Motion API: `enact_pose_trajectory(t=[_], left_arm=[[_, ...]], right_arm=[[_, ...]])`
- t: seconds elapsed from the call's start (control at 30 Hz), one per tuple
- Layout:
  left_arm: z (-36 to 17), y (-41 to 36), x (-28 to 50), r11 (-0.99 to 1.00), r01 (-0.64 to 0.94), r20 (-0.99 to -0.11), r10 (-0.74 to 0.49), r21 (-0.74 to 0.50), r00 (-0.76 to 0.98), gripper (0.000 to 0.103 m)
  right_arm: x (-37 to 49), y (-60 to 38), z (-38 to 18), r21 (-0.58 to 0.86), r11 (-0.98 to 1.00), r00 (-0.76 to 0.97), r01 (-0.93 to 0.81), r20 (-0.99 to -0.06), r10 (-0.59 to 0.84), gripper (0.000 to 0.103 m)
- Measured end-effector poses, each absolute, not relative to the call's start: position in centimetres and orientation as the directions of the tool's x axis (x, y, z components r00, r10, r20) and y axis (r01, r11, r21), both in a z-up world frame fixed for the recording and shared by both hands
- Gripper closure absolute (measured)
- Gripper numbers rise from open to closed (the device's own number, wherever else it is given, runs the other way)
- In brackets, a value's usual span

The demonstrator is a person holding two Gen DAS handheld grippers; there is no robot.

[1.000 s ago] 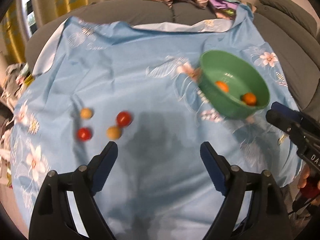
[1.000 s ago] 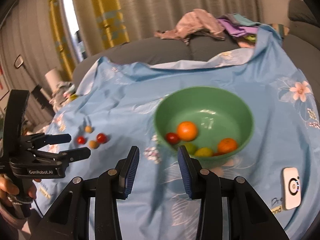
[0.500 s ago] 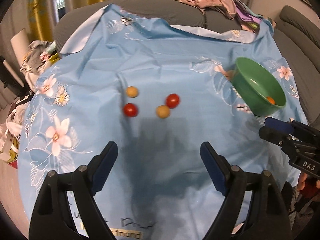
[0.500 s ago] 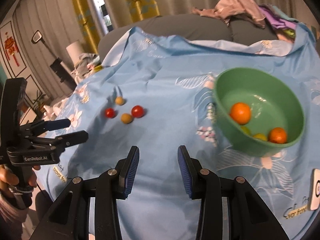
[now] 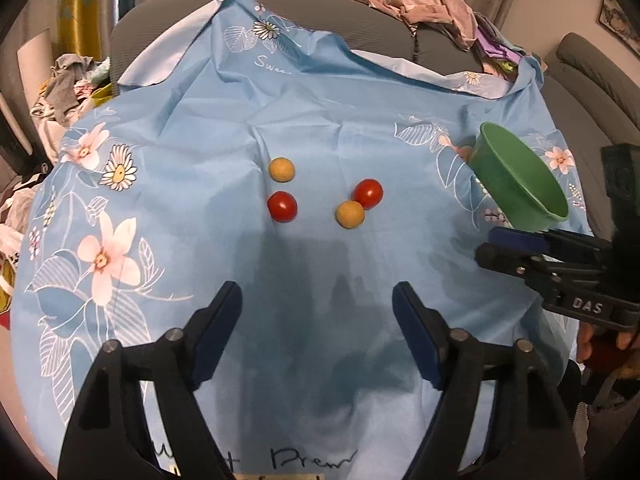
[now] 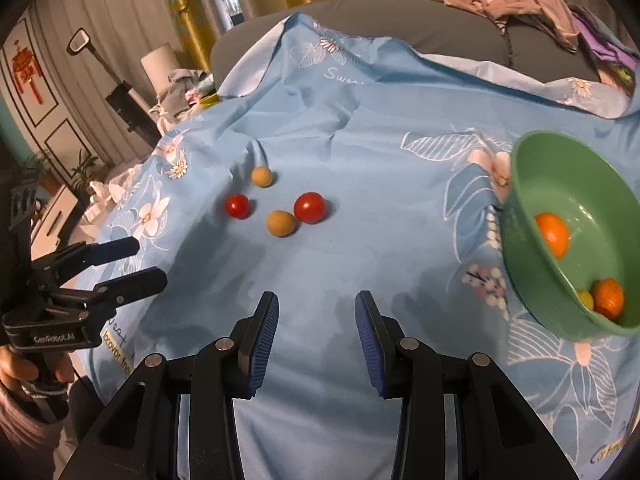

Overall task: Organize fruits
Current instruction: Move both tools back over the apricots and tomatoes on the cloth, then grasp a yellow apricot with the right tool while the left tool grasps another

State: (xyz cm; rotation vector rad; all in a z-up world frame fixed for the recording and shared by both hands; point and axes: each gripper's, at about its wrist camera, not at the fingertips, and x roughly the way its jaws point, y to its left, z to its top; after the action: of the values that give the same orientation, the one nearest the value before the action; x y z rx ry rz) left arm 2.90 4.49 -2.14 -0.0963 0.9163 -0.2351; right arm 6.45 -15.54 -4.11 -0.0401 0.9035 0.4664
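A: Claw state, nearest first?

B: Left black two-finger gripper with blue pads (image 5: 316, 316) was spread wide, nothing between its fingers, hovering over the light blue floral cloth (image 5: 192, 240). Right black two-finger gripper with blue pads (image 6: 317, 326) was also apart, narrower gap, holding nothing.

A: Loose fruit?

B: Four pieces on the cloth, ahead of both grippers. Nearest: tan round fruit (image 5: 349, 214) touching or just beside a red cherry tomato (image 5: 368, 193). To their left, a second red cherry tomato (image 5: 282, 206), with a second tan round fruit (image 5: 281, 169) just behind it. None were in contact with either gripper.

A: Bowl?

B: Green plastic bowl (image 6: 524, 240) sat on the cloth to the right of the loose fruit, well apart from them. Right wrist view showed an orange round fruit (image 6: 553, 234) inside, another orange fruit (image 6: 608, 298) near the front wall, and a small yellow-green fruit (image 6: 586, 298) beside it.

A: Behind that?

B: Grey sofa back (image 5: 436, 46) with a heap of pink and purple clothes (image 5: 440, 8).
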Motion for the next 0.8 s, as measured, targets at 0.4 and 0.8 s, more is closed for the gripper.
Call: enact_pose_trajectory(t=[0.4, 0.8], left_arm=[[-2.3, 4.7, 6.0, 0.954, 0.204, -0.760, -0.297, -0.218, 0.578, 0.036], [-2.6, 6.2, 7.0, 0.956, 0.190, -0.762, -0.293, -0.223, 0.578, 0.036]], right_arm=[[10.8, -12.1, -5.6, 0.213, 0.852, 0.441, -0.478, -0.781, 0.443, 0.063], [15.3, -6.8, -8.1, 0.149, 0.824, 0.372, -0.547, -0.838, 0.399, 0.063]])
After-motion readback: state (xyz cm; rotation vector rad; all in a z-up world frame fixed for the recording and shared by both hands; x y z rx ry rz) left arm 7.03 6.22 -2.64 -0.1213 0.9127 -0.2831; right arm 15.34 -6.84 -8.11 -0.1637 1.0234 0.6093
